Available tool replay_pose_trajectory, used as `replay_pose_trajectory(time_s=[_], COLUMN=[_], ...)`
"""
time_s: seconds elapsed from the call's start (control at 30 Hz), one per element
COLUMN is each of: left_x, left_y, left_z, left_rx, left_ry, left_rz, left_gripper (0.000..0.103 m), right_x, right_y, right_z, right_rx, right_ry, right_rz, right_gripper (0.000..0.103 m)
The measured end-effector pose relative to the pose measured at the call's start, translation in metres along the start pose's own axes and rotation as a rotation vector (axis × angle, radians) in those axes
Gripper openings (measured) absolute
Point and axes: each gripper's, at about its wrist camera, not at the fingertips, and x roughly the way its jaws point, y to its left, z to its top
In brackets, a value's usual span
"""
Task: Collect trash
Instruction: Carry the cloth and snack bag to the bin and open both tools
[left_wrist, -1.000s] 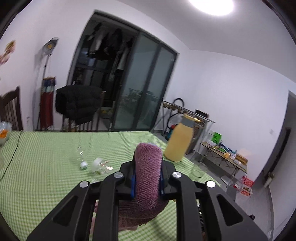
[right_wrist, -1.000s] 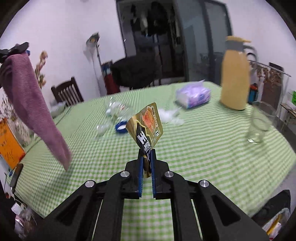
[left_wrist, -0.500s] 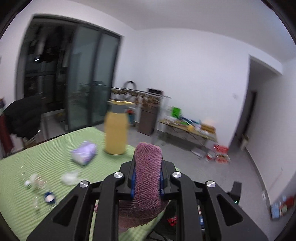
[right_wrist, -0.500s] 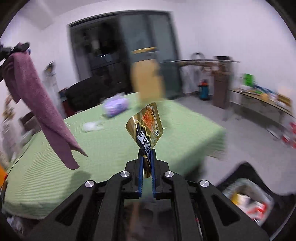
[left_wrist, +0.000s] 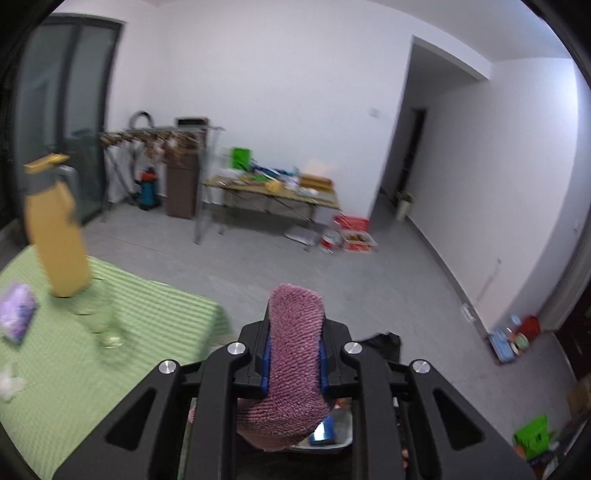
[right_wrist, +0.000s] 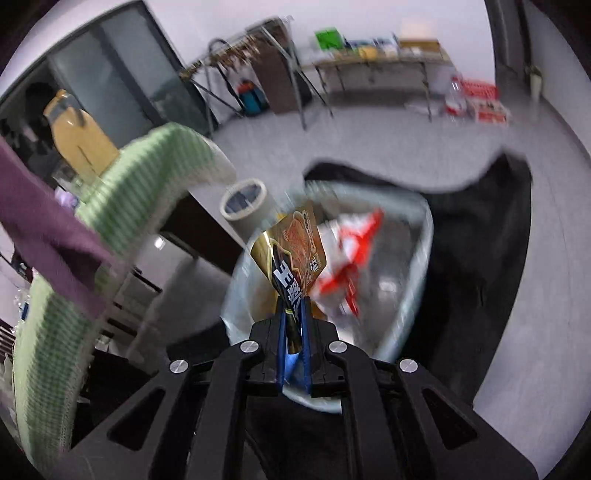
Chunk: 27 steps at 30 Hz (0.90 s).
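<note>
Gold foil snack wrapper sits pinched in my right gripper, poised over the lined trash bin off the table's corner, so I judge a release would drop it in. My left gripper clamps the purple towel, parked over bare floor beyond the table's edge, leaving the bin's mouth free.

even light, motion blur, fisheye warp
</note>
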Motion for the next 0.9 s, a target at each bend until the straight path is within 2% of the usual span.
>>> replay_pose_trajectory(time_s=[0.13, 0.33, 0.53, 0.63, 0.73, 0.77, 0.8, 0.83, 0.87, 0.9], left_x=[0.064, 0.15, 0.202, 0.221, 0.25, 0.258, 0.267, 0.277, 0.287, 0.292], left_y=[-0.013, -0.025, -0.026, -0.028, -0.019, -0.015, -0.01, -0.002, 0.008, 0.014], left_z=[-0.022, -0.073, -0.097, -0.114, -0.141, -0.147, -0.155, -0.163, -0.173, -0.177], left_rx=[-0.016, -0.007, -0.015, 0.017, 0.041, 0.043, 0.037, 0.017, -0.016, -0.039], left_ry=[0.118, 0.292, 0.391, 0.418, 0.476, 0.49, 0.507, 0.532, 0.56, 0.576], left_rz=[-0.072, -0.11, -0.162, -0.144, -0.05, -0.028, 0.001, 0.028, 0.06, 0.084], left_gripper=[0.016, 0.016, 0.016, 0.017, 0.019, 0.019, 0.019, 0.02, 0.03, 0.039], right_x=[0.017, 0.016, 0.022, 0.028, 0.034, 0.037, 0.04, 0.044, 0.045, 0.044], right_y=[-0.01, -0.018, -0.022, -0.022, -0.022, -0.023, -0.025, -0.028, -0.031, -0.033], right_z=[-0.012, -0.009, -0.006, -0.002, 0.004, 0.006, 0.008, 0.009, 0.01, 0.011], right_rx=[0.058, 0.072, 0.073, 0.067, 0.056, 0.066, 0.085, 0.107, 0.13, 0.148], right_ry=[0.073, 0.085, 0.105, 0.124, 0.146, 0.149, 0.156, 0.17, 0.178, 0.164], right_rz=[0.009, -0.001, 0.003, 0.016, 0.027, 0.027, 0.028, 0.022, 0.015, 0.023], right_gripper=[0.008, 0.008, 0.01, 0.011, 0.014, 0.017, 0.032, 0.041, 0.052, 0.053])
